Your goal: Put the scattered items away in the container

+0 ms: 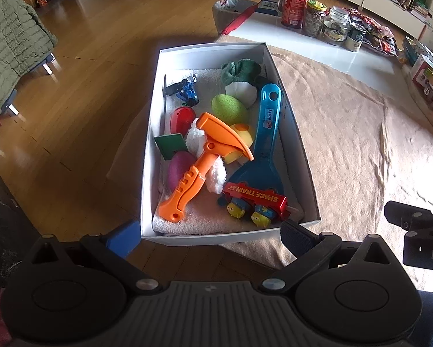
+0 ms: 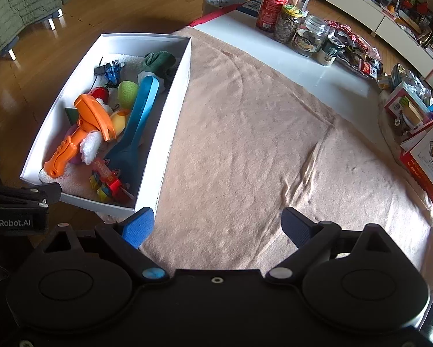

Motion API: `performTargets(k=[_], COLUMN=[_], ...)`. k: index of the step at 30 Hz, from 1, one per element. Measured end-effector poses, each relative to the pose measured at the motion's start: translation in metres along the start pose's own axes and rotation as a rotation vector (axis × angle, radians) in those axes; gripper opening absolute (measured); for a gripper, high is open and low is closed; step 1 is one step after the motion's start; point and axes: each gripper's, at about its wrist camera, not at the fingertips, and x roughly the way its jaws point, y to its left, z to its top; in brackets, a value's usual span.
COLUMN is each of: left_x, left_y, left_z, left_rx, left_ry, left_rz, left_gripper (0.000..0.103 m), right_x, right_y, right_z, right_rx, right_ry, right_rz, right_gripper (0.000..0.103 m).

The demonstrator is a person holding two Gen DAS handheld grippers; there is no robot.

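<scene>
A white box (image 1: 300, 150) stands on a tan cloth (image 1: 346, 133); it also shows in the right wrist view (image 2: 170, 133). Inside lie an orange toy axe (image 1: 199, 167), a blue spatula (image 1: 262, 144), a red toy train (image 1: 254, 199), a green egg (image 1: 228, 108), a pink egg (image 1: 177, 169), a yellow toy (image 1: 242, 141) and several others. My left gripper (image 1: 210, 235) is open and empty, just in front of the box's near wall. My right gripper (image 2: 219, 225) is open and empty over the bare cloth (image 2: 260, 133), to the right of the box.
Glass jars and a red can (image 2: 274, 5) stand on a white table top (image 2: 317, 69) at the back right. Boxes and books (image 2: 419, 133) line the right side. A sofa with a green quilt (image 1: 11, 46) is at the left on a wooden floor (image 1: 80, 110).
</scene>
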Motion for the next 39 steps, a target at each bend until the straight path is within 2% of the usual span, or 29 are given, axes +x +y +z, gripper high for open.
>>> performTargets(k=[7, 18, 26, 29, 34, 39], left_x=[0.004, 0.005, 0.005, 0.002, -0.008, -0.011], left_y=[-0.002, -0.007, -0.005, -0.006, -0.01, -0.01], left_z=[0.0, -0.002, -0.001, -0.002, -0.003, -0.003], left_rx=[-0.003, 0.008, -0.015, -0.009, 0.002, 0.008], left_ry=[0.013, 0.01, 0.024, -0.002, -0.061, -0.074], left_rz=[-0.014, 0.021, -0.03, -0.045, -0.012, 0.001], left_gripper=[0.102, 0.102, 0.102, 0.102, 0.102, 0.102], right_x=[-0.003, -0.006, -0.008, -0.008, -0.008, -0.008], right_y=[-0.006, -0.013, -0.015, -0.015, -0.014, -0.013], right_z=[0.001, 0.002, 0.002, 0.003, 0.003, 0.003], right_rx=[0.026, 0.059, 0.073, 0.075, 0.077, 0.078], right_ry=[-0.02, -0.038, -0.045, -0.047, -0.049, -0.048], right_rz=[0.001, 0.014, 0.022, 0.023, 0.027, 0.028], right_gripper=[0.092, 0.092, 0.092, 0.092, 0.092, 0.092])
